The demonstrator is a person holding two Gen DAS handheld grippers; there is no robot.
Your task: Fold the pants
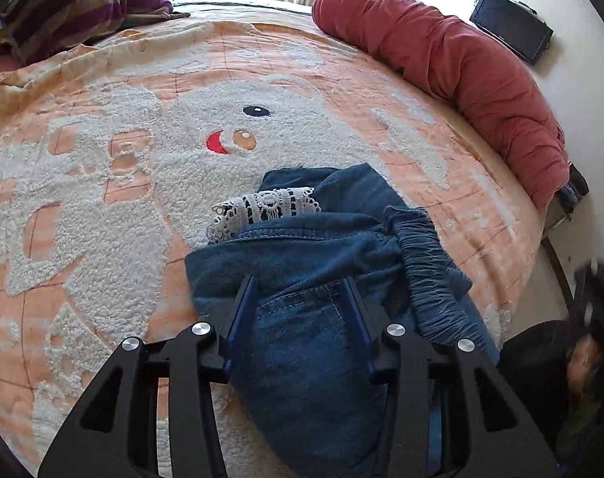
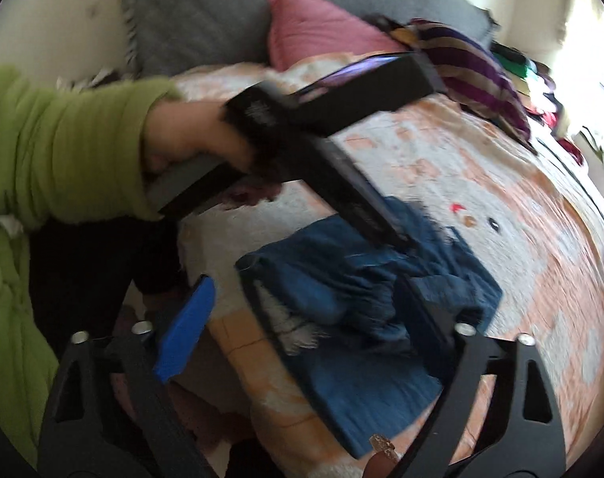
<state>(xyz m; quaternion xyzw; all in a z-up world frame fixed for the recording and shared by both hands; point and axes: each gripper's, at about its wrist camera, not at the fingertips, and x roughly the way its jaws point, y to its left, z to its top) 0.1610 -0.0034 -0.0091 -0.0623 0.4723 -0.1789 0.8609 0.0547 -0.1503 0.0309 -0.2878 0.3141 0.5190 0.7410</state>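
Left wrist view, left to right: striped blanket (image 1: 75, 4) bunched at the far left of the bed. Peach bedspread (image 1: 83, 207) with a white fleecy bear design covers the bed. Pants (image 1: 313, 279), blue denim, lie bunched on the bedspread near its front edge; a white lace trim (image 1: 262, 209) shows at the fold, elastic waistband (image 1: 429, 263) on the right side. Left hand-held gripper (image 1: 302, 285) sits over the denim, jaws part-spread with cloth lying between them; cannot tell whether they pinch it. Red duvet (image 1: 453, 75) rolled along the right edge.

Right wrist view (blurred): green sleeve (image 2: 63, 139) at left, hand (image 2: 190, 135) holding the left tool. Right hand-held gripper (image 2: 305, 294) is spread wide, above the pants (image 2: 361, 306), holding nothing.
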